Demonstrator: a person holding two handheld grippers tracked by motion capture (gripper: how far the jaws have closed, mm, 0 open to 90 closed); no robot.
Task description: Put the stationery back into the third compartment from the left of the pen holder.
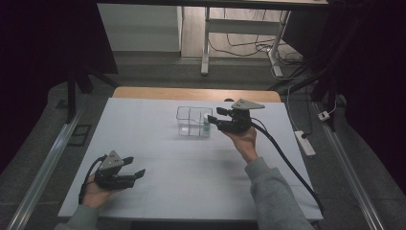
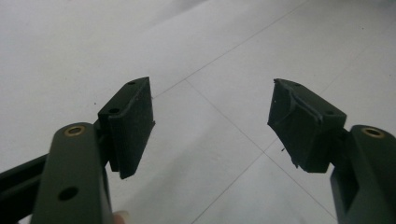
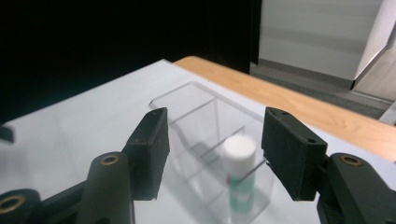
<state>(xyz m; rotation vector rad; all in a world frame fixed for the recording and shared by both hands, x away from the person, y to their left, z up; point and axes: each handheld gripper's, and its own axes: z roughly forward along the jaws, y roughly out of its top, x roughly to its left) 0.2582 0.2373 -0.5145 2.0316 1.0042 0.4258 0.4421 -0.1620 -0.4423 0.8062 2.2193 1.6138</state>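
Jaws of right gripper (image 1: 214, 114) are being held apart beside clear organizer (image 1: 193, 121), bottle (image 3: 240, 179) unclamped inside its right compartment. Left gripper (image 1: 133, 166), likewise parted, is being kept over bare near-left table (image 1: 191, 177).

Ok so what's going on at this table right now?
A person sits at a white table with a gripper in each hand. The right gripper is at a clear plastic organiser split into compartments, its jaws open with nothing between the pads. A small bottle with a white cap stands upright in the compartment nearest that gripper. The left gripper is over bare table near the front edge, open and empty.
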